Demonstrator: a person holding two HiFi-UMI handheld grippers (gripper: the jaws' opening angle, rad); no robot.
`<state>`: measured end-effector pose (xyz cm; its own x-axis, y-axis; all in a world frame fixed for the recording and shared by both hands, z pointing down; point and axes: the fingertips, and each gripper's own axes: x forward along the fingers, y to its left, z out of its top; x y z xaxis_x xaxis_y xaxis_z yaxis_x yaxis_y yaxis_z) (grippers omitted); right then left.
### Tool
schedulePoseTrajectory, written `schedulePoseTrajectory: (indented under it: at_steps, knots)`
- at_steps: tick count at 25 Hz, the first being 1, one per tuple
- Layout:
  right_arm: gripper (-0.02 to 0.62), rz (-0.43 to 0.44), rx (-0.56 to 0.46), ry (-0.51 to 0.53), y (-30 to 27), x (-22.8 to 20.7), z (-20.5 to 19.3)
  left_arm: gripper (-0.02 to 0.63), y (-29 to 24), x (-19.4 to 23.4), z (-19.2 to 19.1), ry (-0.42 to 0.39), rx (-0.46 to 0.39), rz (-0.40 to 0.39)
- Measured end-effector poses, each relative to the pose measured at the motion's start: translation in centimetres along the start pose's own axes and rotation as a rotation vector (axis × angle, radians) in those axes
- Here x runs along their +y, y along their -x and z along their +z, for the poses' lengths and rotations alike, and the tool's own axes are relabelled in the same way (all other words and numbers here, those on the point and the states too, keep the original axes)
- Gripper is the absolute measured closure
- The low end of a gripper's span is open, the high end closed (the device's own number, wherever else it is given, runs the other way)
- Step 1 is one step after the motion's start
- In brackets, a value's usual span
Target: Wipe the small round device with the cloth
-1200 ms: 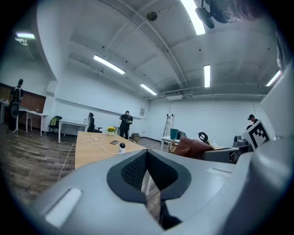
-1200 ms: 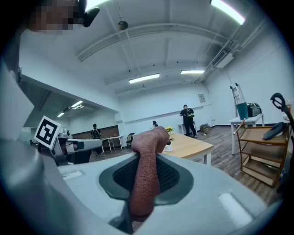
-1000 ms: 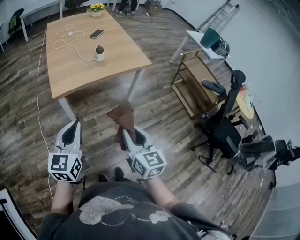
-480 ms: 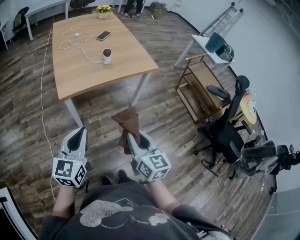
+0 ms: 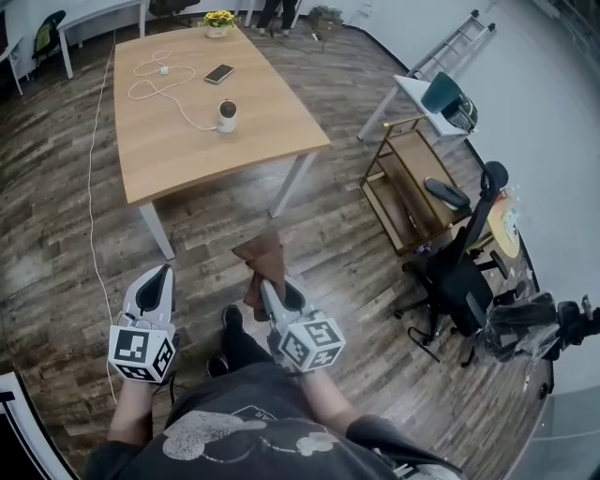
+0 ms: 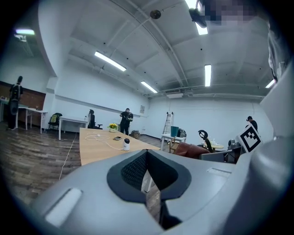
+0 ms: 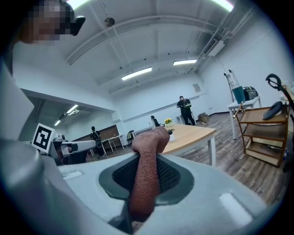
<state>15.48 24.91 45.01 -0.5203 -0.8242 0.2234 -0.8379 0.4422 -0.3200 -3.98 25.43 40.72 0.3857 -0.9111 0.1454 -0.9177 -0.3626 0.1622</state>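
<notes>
**Device dead ahead, well out of reach**

Left gripper (image 5: 156,274): jaws together, holding nothing. Up ahead on the one wooden table (image 5: 178,155), well apart from both grippers: one small round device (image 5: 227,115), standing upright. Right gripper (image 5: 270,286): a bit nearer, clamped on the one brown cloth (image 5: 260,255), pointed tableward.

Wooden table (image 5: 187,150) with round device (image 5: 227,116), phone (image 5: 219,73), cable (image 5: 161,69), flowers (image 5: 218,18)
</notes>
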Motion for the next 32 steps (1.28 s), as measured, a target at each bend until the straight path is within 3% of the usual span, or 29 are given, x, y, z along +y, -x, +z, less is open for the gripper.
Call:
schedulePoseTrajectory:
  at_steps: [6,15,25,32]
  knots:
    - [0.525,0.012,-0.028,0.042,-4.7,-3.0,2.5,0.588,-2.9,1.8,0.7,0.008,-0.017,0.024]
    - [0.525,0.066,-0.041,0.01,-15.6,-7.0,6.5,0.588,-12.5,5.2,2.5,-0.014,0.002,0.032]
    - [0.525,0.101,0.013,-0.023,-23.8,-11.4,8.8,0.588,-20.4,8.2,3.5,0.006,0.042,0.072]
    - [0.525,0.157,0.06,-0.023,-28.1,-12.2,9.5,0.588,-23.4,10.2,4.3,0.012,0.044,0.131]
